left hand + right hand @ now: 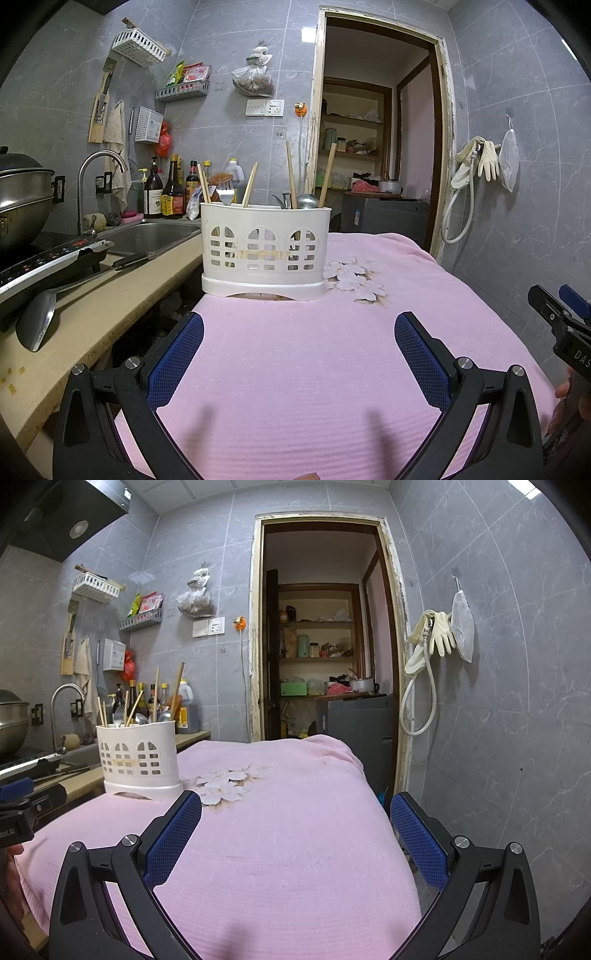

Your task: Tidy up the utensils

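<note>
The white utensil caddy (265, 251) stands upright at the far left corner of the pink-clothed worktop (332, 369), right beside the sink (155, 236), and it's loaded: chopsticks (291, 177) poking up tall, a fork (226, 195) tines-up, a spoon bowl (307, 201) showing at the rim, all sorted by compartment, so the sorting looks close to done. Nothing loose lies on the cloth. The left gripper (299, 354) hangs low over the near cloth, squared at the caddy, jaws spread wide and empty. The right gripper (295, 834) sits alongside, also parted with nothing between, aimed more toward the doorway (325, 627). Off on the counter a spatula (40, 314) lies flat, possibly the next candidate.
</note>
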Demonstrator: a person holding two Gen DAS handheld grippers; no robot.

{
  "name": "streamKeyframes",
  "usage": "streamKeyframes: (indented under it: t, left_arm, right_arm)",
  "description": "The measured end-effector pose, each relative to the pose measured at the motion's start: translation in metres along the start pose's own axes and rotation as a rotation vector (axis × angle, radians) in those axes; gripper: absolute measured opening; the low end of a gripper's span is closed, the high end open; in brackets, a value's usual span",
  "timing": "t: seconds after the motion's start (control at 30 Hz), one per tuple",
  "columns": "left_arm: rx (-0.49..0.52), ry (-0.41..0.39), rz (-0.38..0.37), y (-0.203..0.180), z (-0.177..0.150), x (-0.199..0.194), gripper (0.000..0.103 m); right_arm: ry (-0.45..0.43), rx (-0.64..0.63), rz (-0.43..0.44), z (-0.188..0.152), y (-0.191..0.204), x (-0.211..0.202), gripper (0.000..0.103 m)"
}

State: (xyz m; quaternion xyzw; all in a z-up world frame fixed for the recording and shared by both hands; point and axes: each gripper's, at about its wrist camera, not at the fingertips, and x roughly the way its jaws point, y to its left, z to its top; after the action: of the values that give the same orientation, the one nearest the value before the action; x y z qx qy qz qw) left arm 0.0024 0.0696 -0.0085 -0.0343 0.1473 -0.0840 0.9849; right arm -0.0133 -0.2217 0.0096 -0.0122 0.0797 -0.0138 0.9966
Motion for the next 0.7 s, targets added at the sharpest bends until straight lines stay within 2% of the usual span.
streamKeyframes:
  t: [0.3, 0.7]
  left_arm:
    - [0.005, -0.012, 0.066, -0.0003, -0.0034, 0.0017, 0.101]
    - [0.029, -0.019, 0.072, -0.002, -0.0035, 0.0036, 0.101]
  right_arm:
    - [0.002, -0.001, 0.0, -0.0003, 0.0005, 0.0005, 0.103]
    - [0.014, -0.003, -0.003, -0.0047, 0.004, 0.0002, 0.103]
